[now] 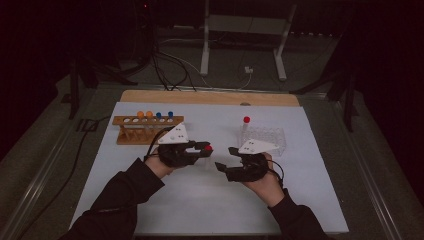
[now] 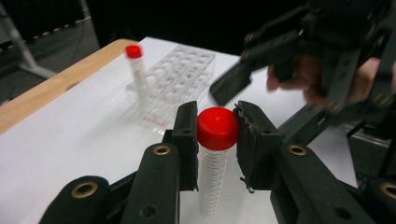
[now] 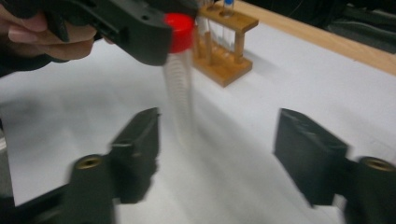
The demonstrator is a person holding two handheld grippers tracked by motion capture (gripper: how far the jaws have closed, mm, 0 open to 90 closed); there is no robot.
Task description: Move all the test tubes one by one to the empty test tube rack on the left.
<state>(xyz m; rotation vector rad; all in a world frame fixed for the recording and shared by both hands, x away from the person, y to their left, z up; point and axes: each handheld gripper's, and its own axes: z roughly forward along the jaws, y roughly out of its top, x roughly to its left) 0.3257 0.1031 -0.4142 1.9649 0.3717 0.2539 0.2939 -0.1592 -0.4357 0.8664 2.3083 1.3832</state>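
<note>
My left gripper is shut on a clear graduated tube with a red cap. Its pads press the cap from both sides and the tube hangs upright above the white sheet. In the right gripper view the same tube hangs just ahead, between the lines of the two jaws and untouched by them. My right gripper stands open, close to the right of the left gripper and pointing toward it, with nothing between its pads.
A wooden rack holding orange- and blue-capped tubes stands at the back left. A clear plastic rack with one red-capped tube stands at the back right. A white sheet covers the table.
</note>
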